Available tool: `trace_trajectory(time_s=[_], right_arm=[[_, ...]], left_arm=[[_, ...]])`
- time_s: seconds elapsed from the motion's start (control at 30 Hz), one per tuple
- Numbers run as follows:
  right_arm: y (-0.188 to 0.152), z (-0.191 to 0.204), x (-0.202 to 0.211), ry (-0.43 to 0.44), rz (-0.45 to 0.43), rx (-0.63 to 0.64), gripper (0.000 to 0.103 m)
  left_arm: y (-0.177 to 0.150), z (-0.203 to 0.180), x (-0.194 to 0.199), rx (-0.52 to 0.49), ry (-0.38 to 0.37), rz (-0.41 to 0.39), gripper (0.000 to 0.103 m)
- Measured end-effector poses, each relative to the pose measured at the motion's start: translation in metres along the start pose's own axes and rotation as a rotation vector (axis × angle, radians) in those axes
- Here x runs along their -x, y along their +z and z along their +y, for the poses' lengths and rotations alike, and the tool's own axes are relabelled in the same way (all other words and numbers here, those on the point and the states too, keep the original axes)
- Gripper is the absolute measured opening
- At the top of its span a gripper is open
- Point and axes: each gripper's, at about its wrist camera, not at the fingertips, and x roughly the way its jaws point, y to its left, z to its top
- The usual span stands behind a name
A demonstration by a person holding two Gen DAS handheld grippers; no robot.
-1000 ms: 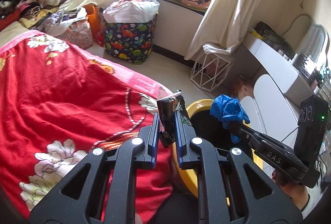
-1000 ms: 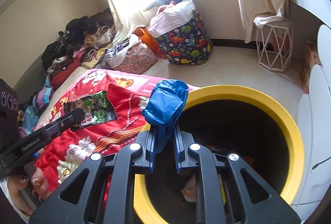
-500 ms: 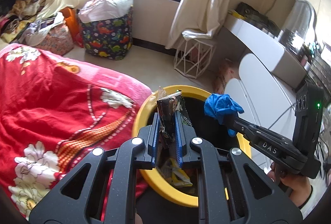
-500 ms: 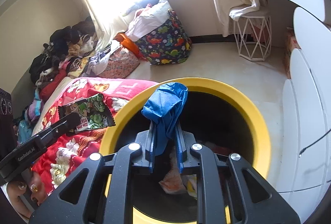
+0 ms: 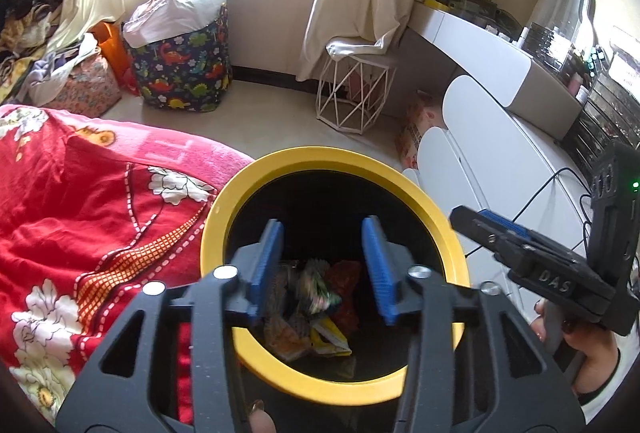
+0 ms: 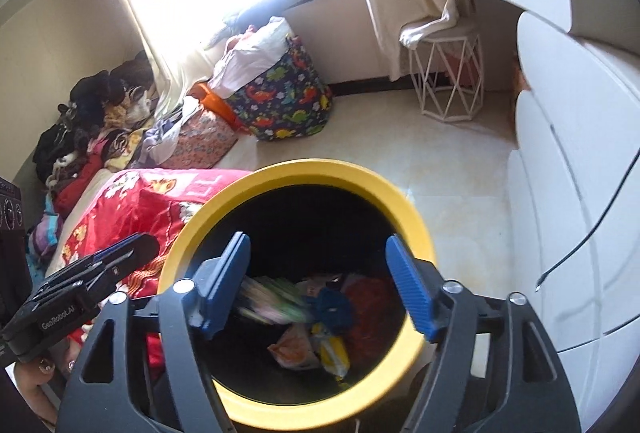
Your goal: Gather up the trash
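Both grippers have let go since half a second ago — left gripper (image 5: 323, 269) and right gripper (image 6: 320, 285) gape above the bin (image 6: 416, 233), trash (image 6: 316, 317) dropped inside.

trash (image 5: 310, 307) lies in the bin (image 5: 332, 163), beside the bed (image 5: 80, 201), basket (image 5: 184, 73) behind

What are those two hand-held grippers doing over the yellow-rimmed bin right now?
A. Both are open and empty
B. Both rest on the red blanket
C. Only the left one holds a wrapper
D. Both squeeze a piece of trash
A: the left hand-held gripper and the right hand-held gripper both stand spread wide with nothing between them, above the trash lying in the yellow-rimmed bin.
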Motion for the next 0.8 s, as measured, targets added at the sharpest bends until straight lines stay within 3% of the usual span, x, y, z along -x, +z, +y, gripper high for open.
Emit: trace_trajectory(time_s=[0.07, 0.2, 0.3, 0.8], right_arm=[[0.001, -0.001, 0.007, -0.015, -0.02, 0.008, 0.08], [-0.001, 0.001, 0.018, -0.027, -0.056, 0.033, 0.086], [-0.002, 0.005, 0.025, -0.029, -0.086, 0.044, 0.094], [-0.021, 0.056, 0.046, 0.0, -0.173, 0.14, 0.096]], left_arm=[[-0.001, 0.0, 0.001, 0.002, 0.003, -0.001, 0.05], [-0.005, 0.004, 0.009, 0.021, 0.019, -0.018, 0.077], [-0.007, 0.01, 0.018, 0.034, 0.037, -0.036, 0.09], [-0.028, 0.059, 0.092, 0.103, 0.17, -0.163, 0.092]])
